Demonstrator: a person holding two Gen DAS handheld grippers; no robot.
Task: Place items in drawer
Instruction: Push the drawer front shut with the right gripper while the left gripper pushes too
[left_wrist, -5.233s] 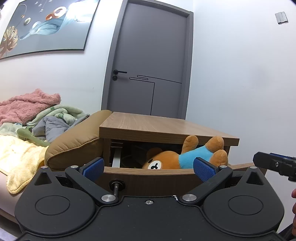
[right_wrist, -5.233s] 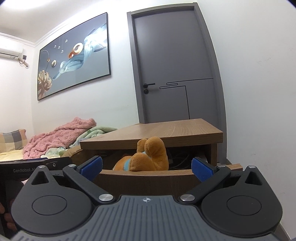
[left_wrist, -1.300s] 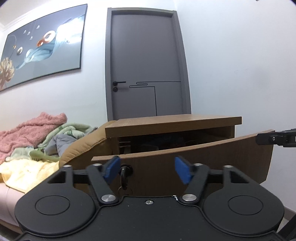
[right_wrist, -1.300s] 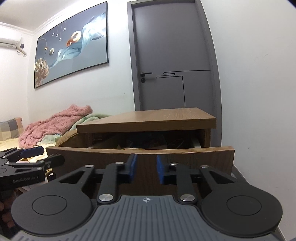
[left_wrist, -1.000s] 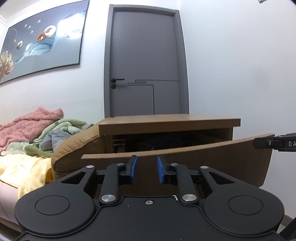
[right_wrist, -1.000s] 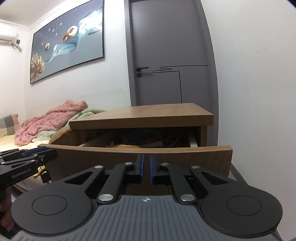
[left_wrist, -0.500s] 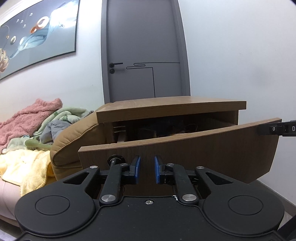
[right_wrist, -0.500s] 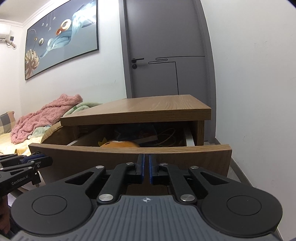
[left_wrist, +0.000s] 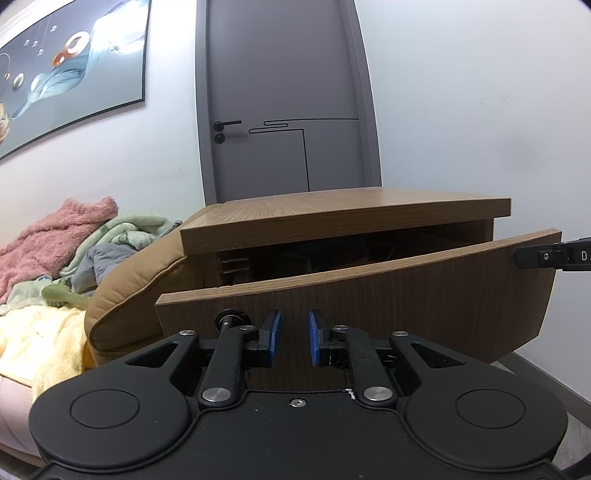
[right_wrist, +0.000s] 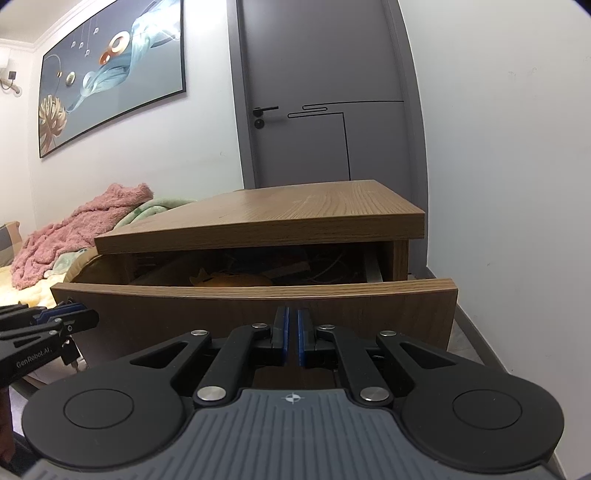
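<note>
Drawer part open, both grippers closed up against its front.

The drawer (right_wrist: 255, 317) stands part way out of the wooden nightstand (right_wrist: 295, 218), right ahead of both sets of fingers, and an orange plush toy (right_wrist: 229, 280) peeks over its front edge, beyond the right gripper's tips. The right gripper (right_wrist: 291, 334) has its blue pads drawn almost together, nothing between them, tips at the drawer front. The left gripper (left_wrist: 294, 336) is closed down too, a narrow gap between its pads, gripping nothing, with the drawer's dark knob (left_wrist: 231, 318) just left of its fingers. Further out: a tan cushion (left_wrist: 136, 280), rumpled blankets (left_wrist: 55, 236), a grey door (right_wrist: 325, 96) and a picture (right_wrist: 110, 70) on the wall.
</note>
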